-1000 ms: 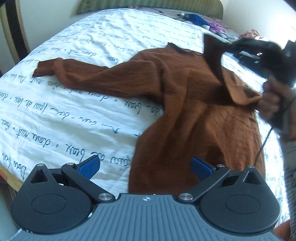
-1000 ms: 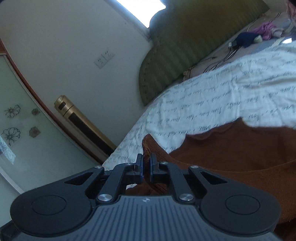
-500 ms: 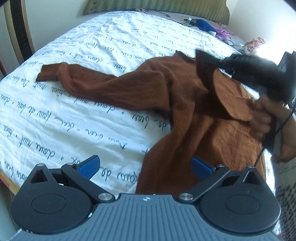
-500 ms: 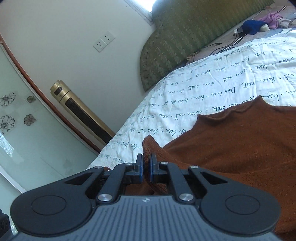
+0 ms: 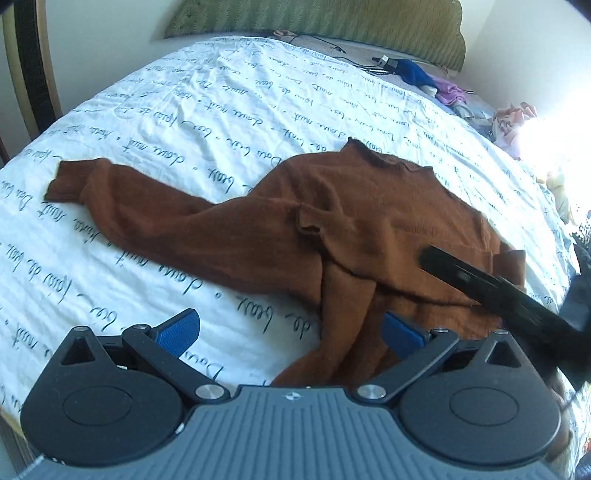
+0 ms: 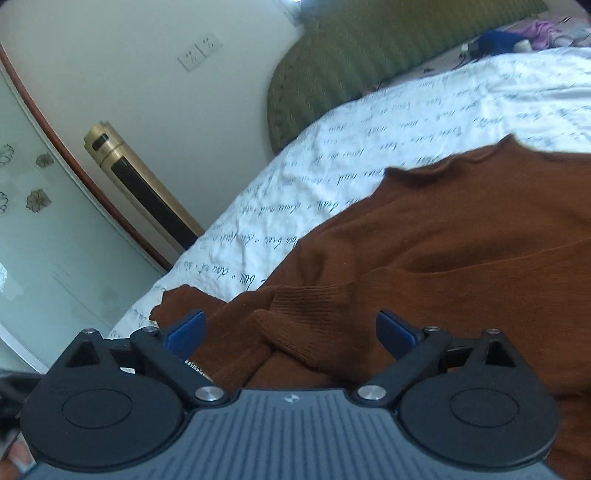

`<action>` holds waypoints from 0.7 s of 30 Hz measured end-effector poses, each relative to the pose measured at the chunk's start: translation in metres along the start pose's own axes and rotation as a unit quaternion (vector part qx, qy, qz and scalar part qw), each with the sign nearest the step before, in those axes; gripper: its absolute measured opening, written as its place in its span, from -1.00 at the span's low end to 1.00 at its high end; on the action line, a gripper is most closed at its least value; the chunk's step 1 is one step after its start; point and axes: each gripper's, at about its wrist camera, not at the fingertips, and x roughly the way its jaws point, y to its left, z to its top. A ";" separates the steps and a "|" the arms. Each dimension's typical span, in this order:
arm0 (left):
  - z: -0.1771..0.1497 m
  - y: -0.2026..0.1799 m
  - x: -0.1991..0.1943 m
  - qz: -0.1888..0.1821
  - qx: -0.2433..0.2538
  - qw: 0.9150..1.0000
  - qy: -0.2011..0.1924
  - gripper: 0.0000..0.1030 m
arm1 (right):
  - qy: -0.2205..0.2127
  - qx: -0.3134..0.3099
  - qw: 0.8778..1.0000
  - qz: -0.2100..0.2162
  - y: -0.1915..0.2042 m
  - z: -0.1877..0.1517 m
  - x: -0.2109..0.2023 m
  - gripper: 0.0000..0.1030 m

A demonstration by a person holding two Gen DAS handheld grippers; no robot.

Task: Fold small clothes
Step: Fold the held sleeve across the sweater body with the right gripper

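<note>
- The right gripper (image 6: 290, 334) has its fingers (image 6: 184, 332) spread wide; they have just been opening, and a folded sleeve cuff (image 6: 306, 314) lies loose between them, pressed by neither.
- The left gripper (image 5: 288, 330) also has its fingers (image 5: 177, 330) spread wide, holding nothing; its right finger hangs over the sweater's lower part, its left finger over bare sheet.
- The brown sweater (image 5: 369, 221) lies on the bed (image 5: 221, 110), toward the near right edge, collar pointing at the headboard (image 5: 332, 18).
- One sleeve (image 5: 147, 206) stretches flat toward the left edge; the other is folded across the body.
- Clothes (image 5: 443, 85) are heaped near the far right corner, well apart from the sweater.
</note>
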 end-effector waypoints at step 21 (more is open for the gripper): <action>0.038 -0.047 0.154 0.051 0.101 0.994 0.000 1.00 | -0.006 0.056 0.986 -0.159 -0.135 -0.029 -0.118 -0.94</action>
